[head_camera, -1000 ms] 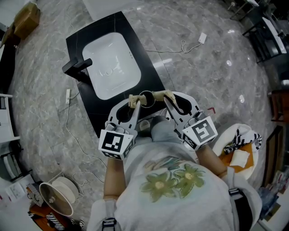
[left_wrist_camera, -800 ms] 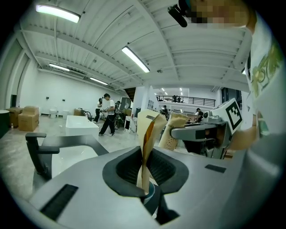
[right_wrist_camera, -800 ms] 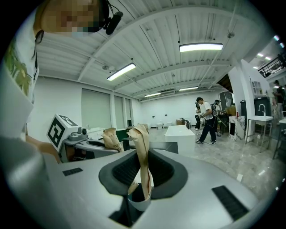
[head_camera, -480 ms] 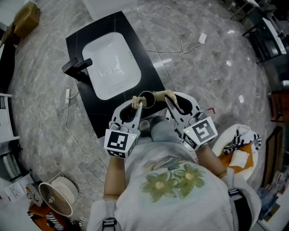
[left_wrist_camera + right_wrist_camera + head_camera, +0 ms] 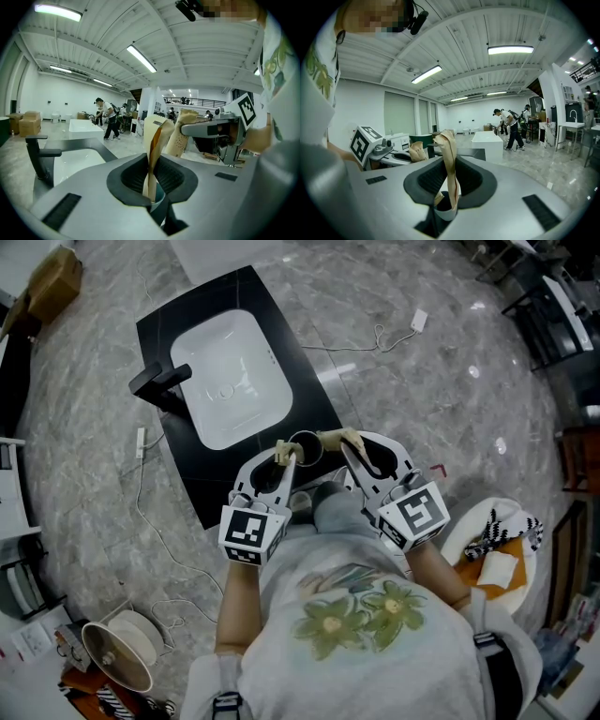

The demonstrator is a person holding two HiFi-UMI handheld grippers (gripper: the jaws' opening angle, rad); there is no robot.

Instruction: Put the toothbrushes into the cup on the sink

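Note:
The black sink counter (image 5: 192, 474) holds a white basin (image 5: 228, 376), and a dark cup (image 5: 306, 446) stands near its front corner. My left gripper (image 5: 284, 456) is shut on a tan paper-wrapped toothbrush (image 5: 279, 450), with its tip just left of the cup. My right gripper (image 5: 345, 442) is shut on a second wrapped toothbrush (image 5: 335, 437) just right of the cup. In the left gripper view its toothbrush (image 5: 153, 140) stands upright between the jaws, and the right gripper (image 5: 220, 133) shows beyond. In the right gripper view its toothbrush (image 5: 449, 161) rises through the jaws.
A black faucet (image 5: 159, 382) stands at the basin's left. White cables and a plug (image 5: 420, 319) lie on the marble floor. A cable reel (image 5: 120, 645) sits at lower left, and a basket of cloths (image 5: 497, 545) at right. People walk in the background (image 5: 110, 124).
The left gripper with its toothbrush has shifted slightly right, closer to the cup. The right gripper has stayed where it was.

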